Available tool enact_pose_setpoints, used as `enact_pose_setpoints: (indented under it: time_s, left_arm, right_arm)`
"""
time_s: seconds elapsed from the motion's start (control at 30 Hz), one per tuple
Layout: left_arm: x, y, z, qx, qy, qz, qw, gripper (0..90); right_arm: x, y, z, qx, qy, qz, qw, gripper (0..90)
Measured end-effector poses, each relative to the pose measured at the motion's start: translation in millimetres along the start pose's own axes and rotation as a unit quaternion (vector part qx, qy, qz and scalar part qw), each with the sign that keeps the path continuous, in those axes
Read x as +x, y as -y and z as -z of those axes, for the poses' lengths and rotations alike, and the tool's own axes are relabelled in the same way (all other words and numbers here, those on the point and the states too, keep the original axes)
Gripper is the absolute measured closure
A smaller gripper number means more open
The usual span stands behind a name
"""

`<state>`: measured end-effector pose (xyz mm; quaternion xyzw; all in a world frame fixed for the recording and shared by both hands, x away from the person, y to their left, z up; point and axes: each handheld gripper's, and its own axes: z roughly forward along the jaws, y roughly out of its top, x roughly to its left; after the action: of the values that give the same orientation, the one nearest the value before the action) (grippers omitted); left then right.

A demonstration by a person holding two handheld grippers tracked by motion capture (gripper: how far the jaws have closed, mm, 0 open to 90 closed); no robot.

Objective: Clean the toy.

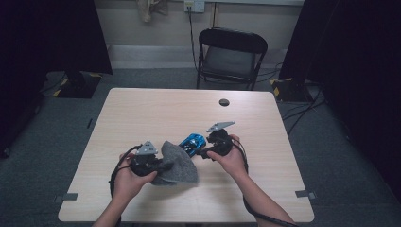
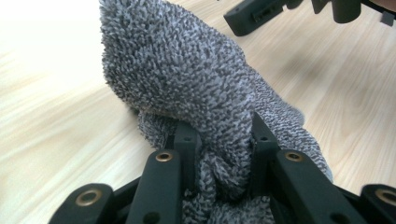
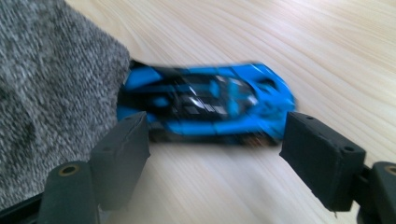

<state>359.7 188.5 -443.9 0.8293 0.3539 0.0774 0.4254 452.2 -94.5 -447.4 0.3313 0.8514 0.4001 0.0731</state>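
The grey cloth (image 2: 187,88) is clenched by the left tongs (image 2: 223,140); the blue toy car (image 3: 210,105), near the surface's middle, is straddled by the released right tongs (image 3: 215,149).

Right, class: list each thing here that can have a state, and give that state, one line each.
Left gripper: shut on the grey cloth.
Grey cloth: bunched, one end lifted.
Right gripper: open, jaws either side of the toy car.
Blue toy car: on the table, one end at the cloth.

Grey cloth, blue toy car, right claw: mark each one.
grey cloth (image 2: 187,79): left gripper view, on the raised fold above the jaws.
blue toy car (image 3: 210,100): right gripper view, on its roof.
right claw (image 3: 215,154): right gripper view, midway between its open fingertips.
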Motion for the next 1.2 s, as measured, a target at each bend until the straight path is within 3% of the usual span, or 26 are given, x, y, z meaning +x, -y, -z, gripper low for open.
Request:
enact_pose_setpoints:
  time_s: [0.2, 0.33, 0.43, 0.5, 0.63, 0.73, 0.87, 1.03, 1.2]
  left_arm:
    - [19.7, 27.5, 24.5, -0.005, -0.021, 0.032, 0.9993, 71.6]
    - [35.3, 41.6, 39.9, 0.013, -0.050, 0.047, 0.9976, 71.5]
    - [41.9, 49.1, 41.8, 0.009, -0.061, 0.065, 0.9960, 71.1]
    - [41.1, 49.1, 35.6, 0.011, -0.061, 0.062, 0.9962, 70.6]
    - [34.2, 39.8, 13.2, 0.011, -0.059, 0.051, 0.9969, 69.8]
    - [30.6, 31.0, -7.5, 0.015, -0.059, 0.047, 0.9970, 69.0]
    - [24.6, 22.2, -30.0, 0.017, -0.045, 0.043, 0.9979, 67.9]
    - [16.5, 14.9, -42.8, 0.027, -0.026, 0.031, 0.9988, 67.9]
    - [11.2, 15.7, -46.8, 0.025, -0.005, 0.038, 0.9989, 69.1]
  right_arm:
    - [10.0, -16.3, -29.2, 0.012, -0.004, 0.007, 0.9999, 21.6]
    - [12.7, -21.0, -43.6, 0.020, 0.000, 0.007, 0.9998, 19.6]
    - [17.0, -22.0, -52.0, 0.027, 0.003, 0.017, 0.9995, 19.7]
    - [19.7, -21.2, -55.3, 0.031, 0.018, 0.033, 0.9988, 18.8]
    - [19.1, -20.6, -56.9, 0.039, 0.028, 0.039, 0.9981, 14.2]
    - [18.3, -18.4, -56.7, 0.040, 0.028, 0.056, 0.9973, 14.3]
    - [18.7, -16.7, -56.9, 0.034, 0.027, 0.058, 0.9973, 13.8]
    - [22.2, -15.2, -57.4, 0.032, 0.029, 0.063, 0.9971, 12.5]
    - [22.5, -12.8, -57.6, 0.022, 0.030, 0.062, 0.9974, 12.2]
